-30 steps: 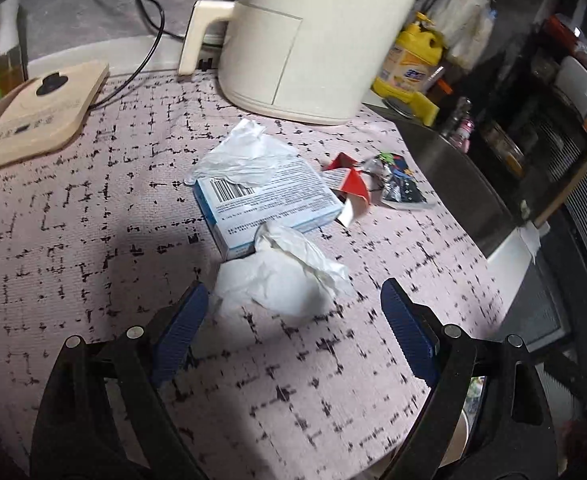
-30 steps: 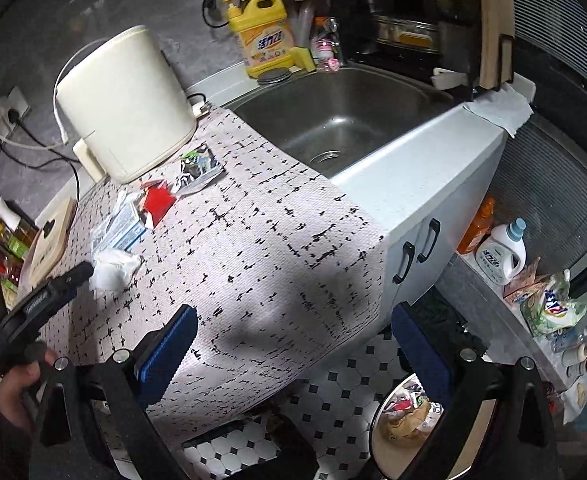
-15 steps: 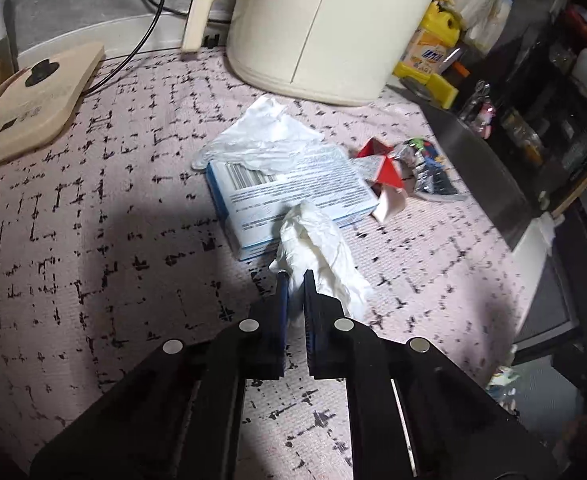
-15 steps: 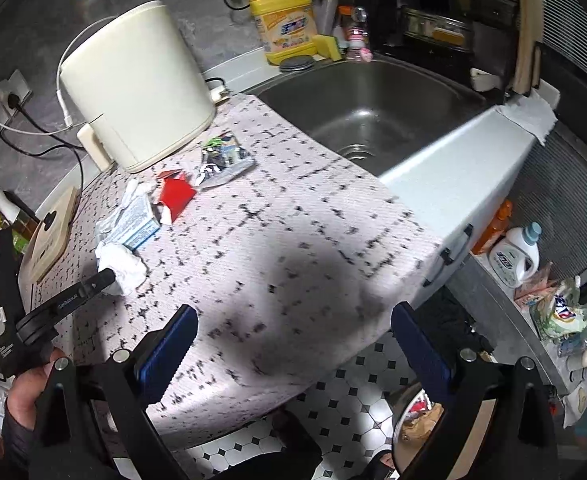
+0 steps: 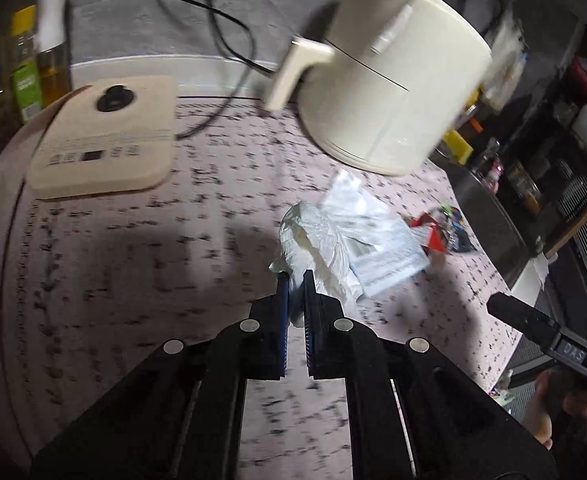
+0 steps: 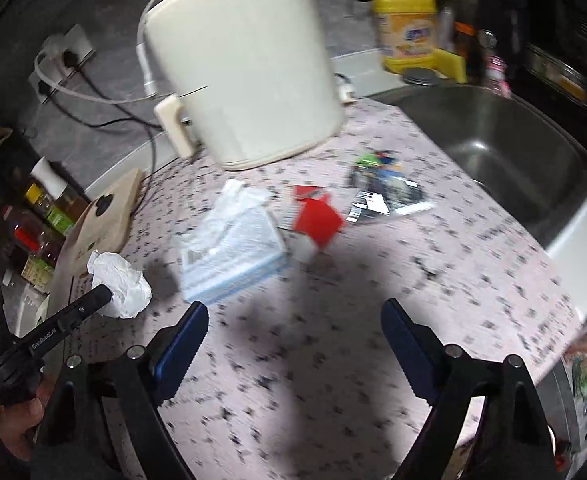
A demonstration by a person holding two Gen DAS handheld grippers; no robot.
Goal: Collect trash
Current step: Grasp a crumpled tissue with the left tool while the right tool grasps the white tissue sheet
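Observation:
My left gripper (image 5: 295,276) is shut on a crumpled white tissue (image 5: 313,240) and holds it lifted above the patterned counter mat; the tissue also shows in the right wrist view (image 6: 123,280). A blue-and-white box (image 6: 233,252) with a clear plastic wrapper (image 6: 237,200) on it lies on the mat. A red carton (image 6: 317,220) and a foil snack wrapper (image 6: 381,192) lie to its right. My right gripper (image 6: 295,340) is open and empty, hovering over the mat in front of the box.
A cream air fryer (image 6: 237,64) stands behind the trash. A beige scale-like pad (image 5: 105,140) lies at the left, with bottles (image 5: 25,60) beyond. A steel sink (image 6: 505,152) and a yellow detergent jug (image 6: 405,28) are at the right.
My left gripper closed on the tissue and lifted it off the mat. My right gripper moved in closer over the counter toward the box.

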